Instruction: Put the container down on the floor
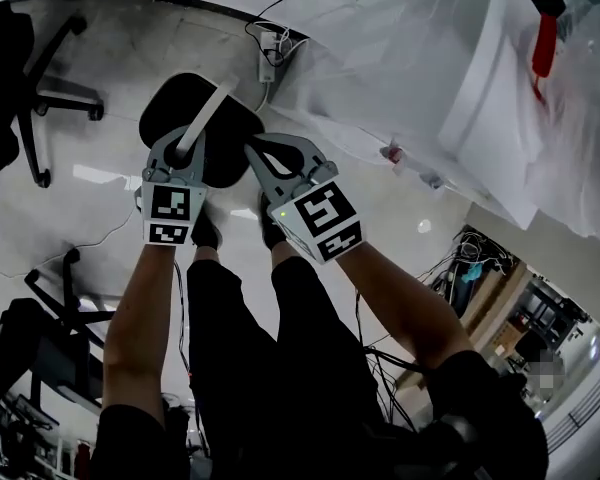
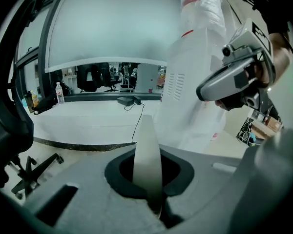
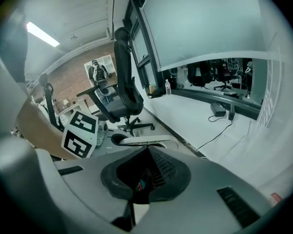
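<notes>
Two grippers hold one round black container (image 1: 180, 103) in the air above the glossy pale floor (image 1: 90, 183), just ahead of the person's shoes (image 1: 206, 234). I cannot see what is inside it. The left gripper (image 1: 187, 150) has its jaws pressed together on the flat, smooth white handle strip (image 1: 208, 116) that arches over the container. The right gripper (image 1: 259, 154) is clamped on the container's dark rim. Both gripper bodies are matt grey.

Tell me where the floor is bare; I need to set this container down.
Bare floor lies left of the container, between the chair base and the person's feet. Crowded: the power strip ahead, plastic-wrapped unit right, cables lower right.
</notes>
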`<state>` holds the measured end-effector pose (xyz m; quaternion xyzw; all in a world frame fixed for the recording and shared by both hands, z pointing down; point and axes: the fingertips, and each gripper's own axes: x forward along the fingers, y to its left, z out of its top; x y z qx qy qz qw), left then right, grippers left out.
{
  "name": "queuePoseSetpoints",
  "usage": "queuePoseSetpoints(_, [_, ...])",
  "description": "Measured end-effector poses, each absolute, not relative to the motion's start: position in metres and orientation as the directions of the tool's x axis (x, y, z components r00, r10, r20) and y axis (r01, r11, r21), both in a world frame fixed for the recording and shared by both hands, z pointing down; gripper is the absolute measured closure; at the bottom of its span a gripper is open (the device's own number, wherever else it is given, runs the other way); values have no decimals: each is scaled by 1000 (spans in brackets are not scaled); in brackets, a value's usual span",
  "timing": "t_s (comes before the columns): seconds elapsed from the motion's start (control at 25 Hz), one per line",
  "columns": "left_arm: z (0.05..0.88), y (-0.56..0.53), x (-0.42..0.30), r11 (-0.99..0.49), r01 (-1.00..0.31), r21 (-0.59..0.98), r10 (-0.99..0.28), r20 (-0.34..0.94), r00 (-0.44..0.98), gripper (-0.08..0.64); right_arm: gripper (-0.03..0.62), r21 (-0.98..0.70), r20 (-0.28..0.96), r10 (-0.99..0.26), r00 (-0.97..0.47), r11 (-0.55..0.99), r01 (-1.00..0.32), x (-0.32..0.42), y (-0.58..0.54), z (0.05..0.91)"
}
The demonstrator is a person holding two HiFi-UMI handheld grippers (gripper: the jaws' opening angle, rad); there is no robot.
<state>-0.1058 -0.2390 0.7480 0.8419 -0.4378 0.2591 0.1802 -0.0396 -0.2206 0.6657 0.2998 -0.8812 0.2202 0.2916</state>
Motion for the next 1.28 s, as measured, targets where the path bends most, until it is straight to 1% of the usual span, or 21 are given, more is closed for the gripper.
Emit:
queuePoseSetpoints(0.32, [812,-254,-104,-561,-825,67,-622,623,474,550,592,-259,667,-391,-634,676,-690,-33,-220,719])
queuePoseSetpoints(0.52, [852,-267,-105,-565,-823,60,-602,653,460,550,592,-255,667,-406,-625,664,-703,-31,-226,736])
queuePoseSetpoints(1.0, [909,-296,-99,-589,-806,54,-584,662,471,549,592,-283,672,-407,-619,631,-722,-24,-231,780])
queuePoseSetpoints(1.16, [926,-303,-91,-604,-793,72,-564,664,490,549,592,-296,690,-424,-586,574,-764,-10,-227,798])
queuePoseSetpoints(1.28, [930,-308,-92,-588,-805,81,-578,654,488,549,592,-299,692,-423,-585,569,-766,-9,-225,804])
